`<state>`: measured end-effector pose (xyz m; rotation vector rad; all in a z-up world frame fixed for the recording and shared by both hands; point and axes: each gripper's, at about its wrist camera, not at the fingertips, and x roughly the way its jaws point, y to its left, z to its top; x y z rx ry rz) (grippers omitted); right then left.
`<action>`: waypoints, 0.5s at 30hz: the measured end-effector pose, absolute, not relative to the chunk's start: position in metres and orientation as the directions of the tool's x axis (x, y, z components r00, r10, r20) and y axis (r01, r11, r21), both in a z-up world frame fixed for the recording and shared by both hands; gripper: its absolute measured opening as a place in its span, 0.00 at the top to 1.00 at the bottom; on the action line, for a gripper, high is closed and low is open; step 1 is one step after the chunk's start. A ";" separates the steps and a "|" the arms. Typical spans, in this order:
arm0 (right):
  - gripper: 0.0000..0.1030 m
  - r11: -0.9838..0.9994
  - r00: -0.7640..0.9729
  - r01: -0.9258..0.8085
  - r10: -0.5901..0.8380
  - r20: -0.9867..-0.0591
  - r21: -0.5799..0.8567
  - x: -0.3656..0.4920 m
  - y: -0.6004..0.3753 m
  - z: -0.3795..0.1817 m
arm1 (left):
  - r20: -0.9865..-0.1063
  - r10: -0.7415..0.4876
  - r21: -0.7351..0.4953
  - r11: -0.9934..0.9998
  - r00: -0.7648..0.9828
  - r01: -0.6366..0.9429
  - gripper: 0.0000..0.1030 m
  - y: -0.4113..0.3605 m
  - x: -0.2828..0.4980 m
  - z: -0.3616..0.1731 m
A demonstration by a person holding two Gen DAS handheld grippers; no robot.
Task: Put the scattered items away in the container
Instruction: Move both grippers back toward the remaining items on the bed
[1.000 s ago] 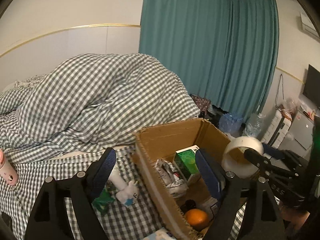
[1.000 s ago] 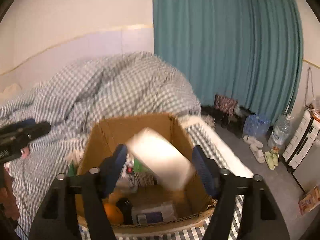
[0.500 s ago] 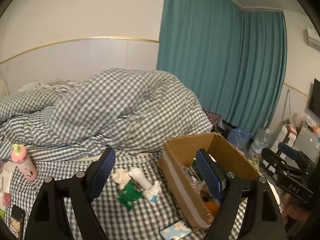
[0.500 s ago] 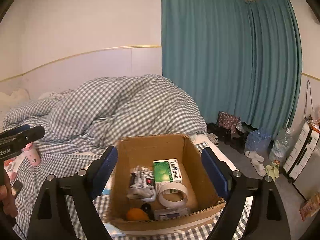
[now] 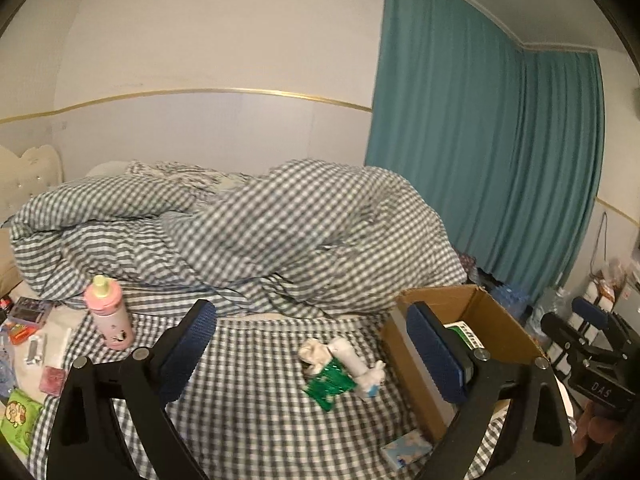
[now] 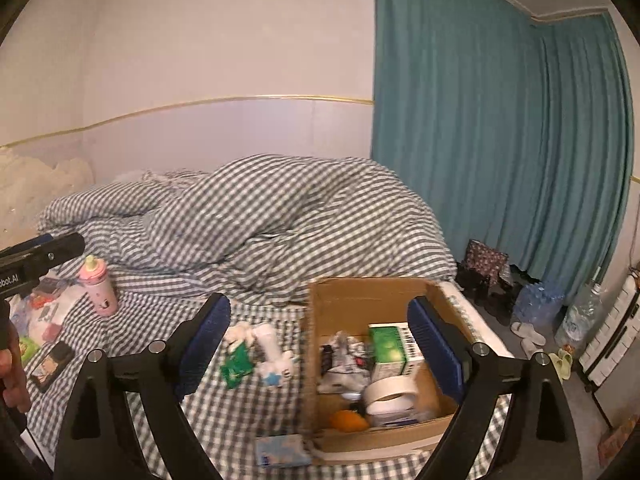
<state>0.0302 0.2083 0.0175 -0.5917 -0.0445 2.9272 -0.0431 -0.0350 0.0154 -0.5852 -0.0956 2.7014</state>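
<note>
Left wrist view: left gripper (image 5: 310, 354) jaws wide apart, just been opening, nothing between them. Open brown cardboard box (image 5: 504, 330) on the checked bed (image 5: 248, 408); left of the box, a green foil packet (image 5: 330, 384) touching a white plush toy (image 5: 362, 368); far left, a pink bottle (image 5: 108, 316).

Right wrist view: right gripper (image 6: 320, 346) jaws apart, just been opening, empty. White tape roll (image 6: 390, 394) and orange fruit (image 6: 349, 420) inside the box (image 6: 360, 296).

Open cardboard box (image 6: 372, 300) on checked bed – tape roll (image 6: 390, 394), orange (image 6: 350, 420) inside, green packet (image 6: 237, 364) beside
</note>
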 end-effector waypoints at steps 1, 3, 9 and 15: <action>0.11 -0.989 -0.908 -0.133 0.148 -0.391 -0.064 0.028 0.202 0.016 | -0.386 0.368 -0.144 -0.930 -0.846 -0.338 0.04 -0.041 -0.042 0.015; 0.10 -0.990 -0.905 -0.118 0.137 -0.402 -0.071 0.025 0.194 0.013 | -0.388 0.352 -0.142 -0.936 -0.852 -0.322 0.04 -0.051 -0.042 0.016; 0.06 -0.994 -0.897 -0.066 0.100 -0.431 -0.091 0.014 0.166 -0.001 | -0.398 0.309 -0.144 -0.951 -0.864 -0.274 0.00 -0.077 -0.042 0.012; 0.05 -0.995 -0.872 -0.026 0.068 -0.485 -0.092 0.002 0.150 -0.023 | -0.427 0.272 -0.146 -0.962 -0.862 -0.232 0.00 -0.093 -0.049 0.002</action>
